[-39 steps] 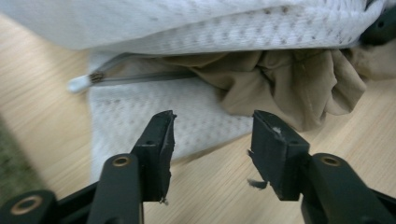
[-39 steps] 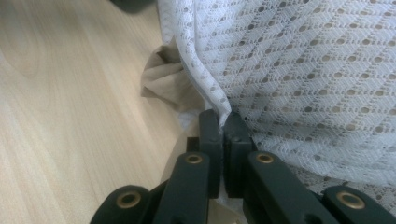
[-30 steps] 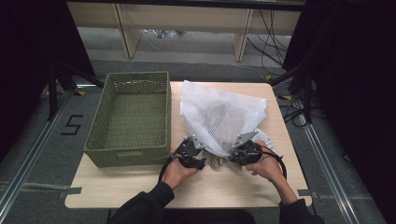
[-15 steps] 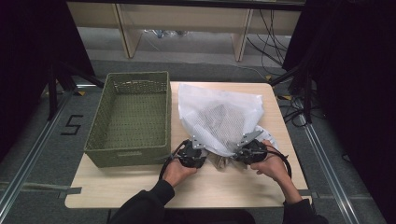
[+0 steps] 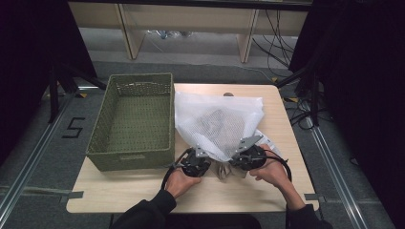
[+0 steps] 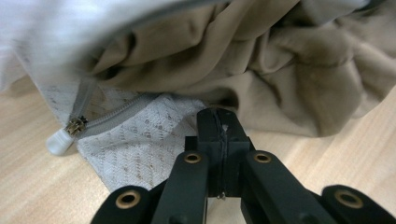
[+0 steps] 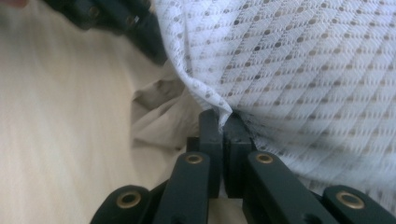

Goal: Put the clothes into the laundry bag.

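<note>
High view: left gripper [image 5: 199,155] has just closed beside mesh bag [image 5: 219,121].

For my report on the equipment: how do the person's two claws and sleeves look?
Both the left claw and the right claw are black, each with a grey three-cornered plate on top and a trailing black cable. Brass-coloured rivets mark the linkage arms. The sleeves are dark.
</note>
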### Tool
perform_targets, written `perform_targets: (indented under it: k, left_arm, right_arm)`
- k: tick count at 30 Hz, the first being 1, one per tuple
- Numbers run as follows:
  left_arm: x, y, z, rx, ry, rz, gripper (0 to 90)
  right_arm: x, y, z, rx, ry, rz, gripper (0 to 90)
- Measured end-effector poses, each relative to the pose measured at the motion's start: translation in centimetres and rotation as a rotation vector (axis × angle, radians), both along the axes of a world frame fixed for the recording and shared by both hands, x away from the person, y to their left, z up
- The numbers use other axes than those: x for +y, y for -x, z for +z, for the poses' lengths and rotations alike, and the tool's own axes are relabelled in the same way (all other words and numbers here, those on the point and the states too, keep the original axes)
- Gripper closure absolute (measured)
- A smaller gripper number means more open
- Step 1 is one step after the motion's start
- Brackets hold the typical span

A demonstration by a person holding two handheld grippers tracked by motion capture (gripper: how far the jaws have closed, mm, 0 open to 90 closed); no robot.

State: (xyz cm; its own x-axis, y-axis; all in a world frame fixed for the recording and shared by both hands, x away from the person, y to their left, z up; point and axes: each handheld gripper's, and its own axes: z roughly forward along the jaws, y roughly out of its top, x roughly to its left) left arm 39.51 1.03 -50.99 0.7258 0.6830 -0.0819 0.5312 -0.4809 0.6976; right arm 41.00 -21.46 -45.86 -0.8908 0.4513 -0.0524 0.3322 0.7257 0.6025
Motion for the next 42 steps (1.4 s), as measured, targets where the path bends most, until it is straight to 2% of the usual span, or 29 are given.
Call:
perform_targets:
  k: [1, 2, 4, 5, 6, 7, 8, 9, 10, 13, 14, 15, 17, 18, 22, 23, 25, 27, 28, 30, 32, 34, 35, 36, 37, 38, 39, 41, 42]
  left_arm:
    - [0.1, 0.1, 0.0, 0.001, 0.000, -0.001, 89.1]
    - [0.2, 0.2, 0.0, 0.006, 0.007, -0.007, 89.2]
    - [0.4, 0.4, 0.1, 0.005, 0.009, -0.011, 89.3]
    - [0.7, 0.4, 0.0, -0.006, -0.006, -0.005, 89.3]
    - [0.8, 0.5, 0.0, 0.007, -0.003, -0.001, 89.3]
    - [1.0, 0.5, 0.1, -0.001, -0.005, -0.034, 89.4]
    - [1.0, 0.7, 0.0, 0.019, 0.013, -0.017, 89.4]
    - [1.0, 0.8, 0.0, 0.016, 0.026, -0.007, 89.4]
    - [1.2, 0.8, 0.0, 0.022, 0.024, -0.017, 89.5]
    - [1.6, 1.1, -0.1, 0.007, 0.020, -0.010, 89.5]
    - [1.6, 1.2, -0.2, 0.022, 0.031, -0.010, 89.4]
    - [1.7, 1.3, 0.0, 0.020, 0.020, -0.010, 89.5]
    - [1.7, 1.6, -0.2, 0.034, 0.052, -0.024, 89.4]
    - [1.9, 1.8, -0.1, 0.036, 0.032, -0.028, 89.5]
    - [2.1, 2.0, -0.1, 0.037, 0.035, -0.035, 89.4]
    - [2.1, 2.0, -0.1, 0.038, 0.042, -0.028, 89.4]
    - [2.1, 2.0, -0.1, 0.037, 0.038, -0.032, 89.3]
    - [2.1, 2.0, -0.2, 0.030, 0.043, -0.030, 89.2]
    - [2.0, 2.0, -0.2, 0.036, 0.045, -0.020, 89.2]
    - [2.0, 2.1, -0.1, 0.032, 0.033, -0.036, 89.0]
    - [2.0, 2.1, -0.2, 0.037, 0.044, -0.018, 89.0]
    - [2.0, 2.1, -0.2, 0.037, 0.046, -0.024, 88.9]
    - [2.1, 2.0, 0.0, 0.020, 0.021, -0.035, 88.9]
    - [2.0, 2.1, -0.1, 0.028, 0.037, -0.033, 88.9]
    - [2.0, 2.1, -0.1, 0.033, 0.034, -0.037, 88.8]
    - [2.0, 2.1, -0.2, 0.029, 0.035, -0.029, 88.8]
    - [2.0, 2.2, -0.1, 0.037, 0.042, -0.025, 88.8]
    - [2.0, 2.2, -0.1, 0.035, 0.040, -0.025, 88.8]
    - [2.1, 2.2, 0.0, 0.034, 0.026, -0.032, 88.7]
  right_arm:
    - [0.5, -0.3, -0.2, -0.018, -0.009, 0.017, 89.7]
    - [0.8, -0.5, -0.3, -0.022, -0.014, -0.012, 89.7]
    - [1.5, -1.2, -0.6, -0.043, -0.014, -0.032, 89.7]
    - [1.9, -1.5, -0.7, -0.059, -0.013, -0.043, 89.7]
    - [2.2, -1.9, -0.8, -0.070, -0.013, -0.050, 89.8]
    - [2.4, -2.1, -0.8, -0.070, -0.013, -0.065, 89.8]
    - [2.7, -2.7, -0.9, -0.081, -0.016, -0.079, 89.8]
    - [3.0, -3.0, -1.0, -0.085, -0.020, -0.091, 89.8]
    - [3.2, -3.4, -1.1, -0.098, -0.022, -0.090, 89.8]
    - [4.2, -4.6, -1.2, -0.119, -0.006, -0.132, 89.8]
    - [4.5, -5.1, -1.2, -0.123, 0.000, -0.138, 89.8]
    - [4.8, -5.6, -1.3, -0.141, 0.004, -0.146, 89.8]
    - [5.1, -6.6, -1.5, -0.159, 0.023, -0.174, 89.8]
    - [5.0, -7.2, -1.6, -0.167, 0.029, -0.186, 89.8]
    - [4.7, -8.6, -2.2, -0.169, 0.031, -0.222, 89.8]
    - [4.5, -8.9, -2.3, -0.161, 0.039, -0.206, 89.8]
    - [4.4, -8.7, -2.4, -0.159, 0.041, -0.219, 89.7]
    - [4.1, -8.4, -2.2, -0.159, 0.043, -0.202, 89.8]
    - [4.0, -8.1, -2.1, -0.158, 0.056, -0.181, 89.8]
    - [3.4, -7.2, -1.5, -0.179, 0.086, -0.146, 89.7]
    - [2.6, -6.2, -0.8, -0.178, 0.074, -0.124, 89.7]
    - [1.7, -4.6, 0.1, -0.168, 0.040, -0.103, 89.8]
    - [1.2, -3.8, 0.4, -0.164, 0.048, -0.092, 89.8]
    - [0.8, -3.2, 0.7, -0.181, 0.064, -0.078, 89.8]
    - [0.4, -2.7, 0.8, -0.184, 0.075, -0.060, 89.8]
    - [0.0, -2.0, 0.8, -0.174, 0.090, -0.043, 90.0]
    - [-0.2, -1.3, 0.7, -0.138, 0.098, -0.038, 90.0]
    - [-0.9, -0.7, -0.1, -0.109, 0.158, -0.008, 90.0]
    - [-1.2, -0.8, -0.5, -0.113, 0.171, 0.012, 90.0]
